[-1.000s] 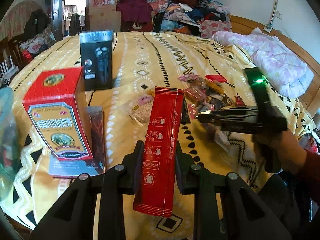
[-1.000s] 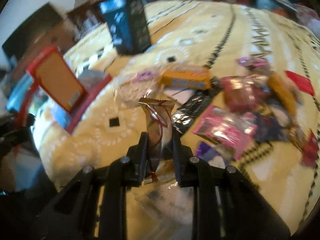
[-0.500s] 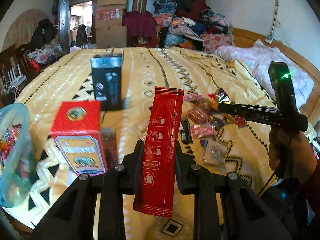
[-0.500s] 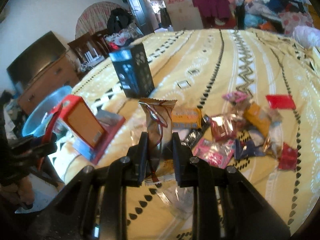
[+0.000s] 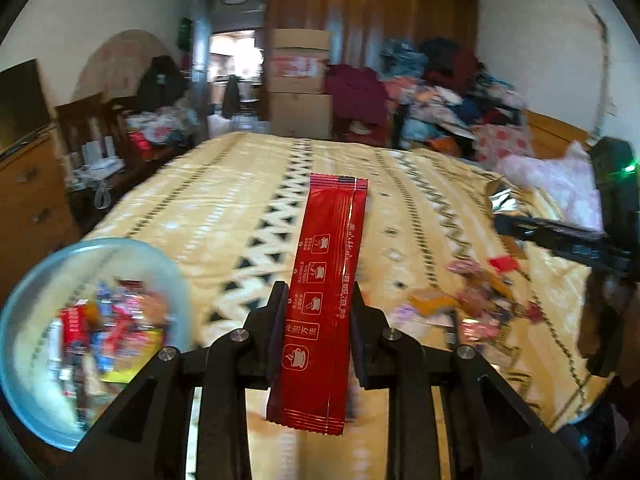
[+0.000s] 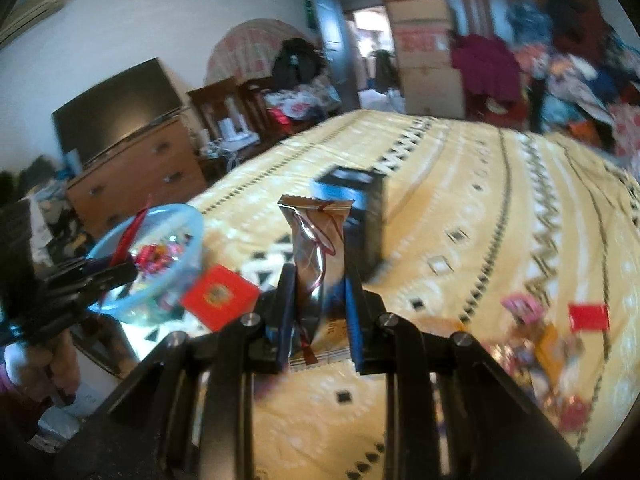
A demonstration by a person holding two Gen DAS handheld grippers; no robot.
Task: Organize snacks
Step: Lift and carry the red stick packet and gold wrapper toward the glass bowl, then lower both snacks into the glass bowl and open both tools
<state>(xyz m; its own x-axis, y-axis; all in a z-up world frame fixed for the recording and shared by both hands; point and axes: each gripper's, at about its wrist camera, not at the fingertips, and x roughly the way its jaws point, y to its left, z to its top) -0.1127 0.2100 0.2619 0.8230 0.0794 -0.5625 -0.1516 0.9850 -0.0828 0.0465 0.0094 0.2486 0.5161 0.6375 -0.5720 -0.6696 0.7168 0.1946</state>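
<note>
Carrying two snacks at once, I have the left tongs (image 5: 316, 332) clamped on a long red sachet (image 5: 324, 292) and the right tongs (image 6: 320, 300) nearly closed on a brown foil-wrapped snack (image 6: 316, 248), both lifted clear of the bed (image 5: 224, 208). The clear blue bowl (image 5: 36, 308), already holding wrapped sweets, sits off the bed's near left corner.

My worries: the sachet is gripped low on its length, so most of it stands free above the pads and could swing or slide out if I tilt quickly. The foil wrapper looks slick and crumpled, so it may slip. Both tongs would have to meet over one bowl, so they could collide or knock its rim. The loose pile of snacks (image 5: 476, 304) near the bed's right edge remains.
</note>
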